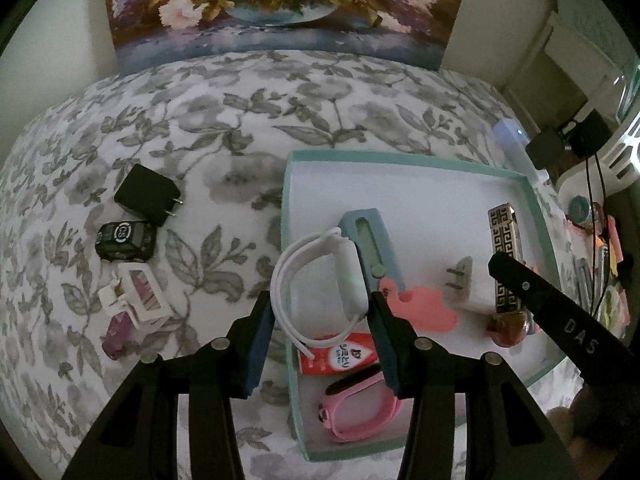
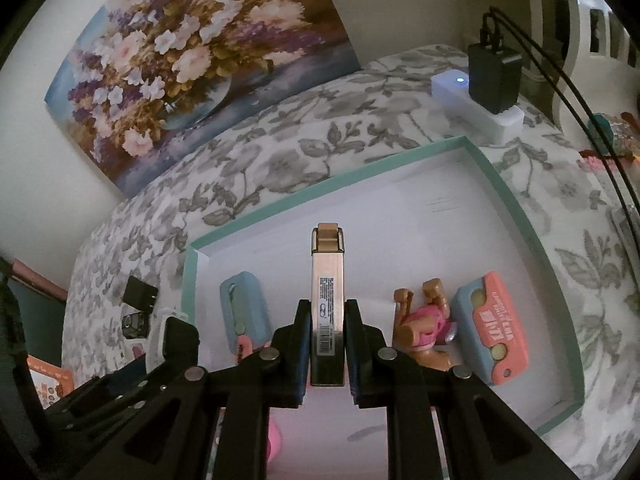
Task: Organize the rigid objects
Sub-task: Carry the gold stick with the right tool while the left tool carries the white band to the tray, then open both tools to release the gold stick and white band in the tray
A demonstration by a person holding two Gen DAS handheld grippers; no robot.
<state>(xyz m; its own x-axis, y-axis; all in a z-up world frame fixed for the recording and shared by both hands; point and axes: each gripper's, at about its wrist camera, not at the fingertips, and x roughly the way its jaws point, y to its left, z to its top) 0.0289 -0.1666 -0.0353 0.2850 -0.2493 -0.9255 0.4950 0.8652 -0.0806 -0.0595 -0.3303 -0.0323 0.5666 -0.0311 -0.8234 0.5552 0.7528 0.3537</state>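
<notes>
A teal-rimmed white tray (image 1: 400, 158) lies on the floral bedspread. My left gripper (image 1: 322, 312) is shut on a white wristband (image 1: 316, 280), held over the tray's left edge. My right gripper (image 2: 328, 320) is shut on a patterned metal lighter (image 2: 327, 304), seen in the left wrist view (image 1: 505, 256) standing on end in the tray. In the tray lie a blue thermometer case (image 1: 370, 240), a white plug (image 1: 466, 284), a pink silicone piece (image 1: 424, 308), an orange packet (image 1: 340, 356), a pink wristband (image 1: 360, 416) and a toy figure (image 2: 424, 328).
On the bedspread left of the tray lie a black charger (image 1: 146, 194), a black toy car (image 1: 126, 240) and a white and purple toy (image 1: 134, 304). A white power strip (image 2: 476, 112) holds a black adapter (image 2: 494, 80) behind the tray. A flower painting (image 1: 280, 8) leans on the wall.
</notes>
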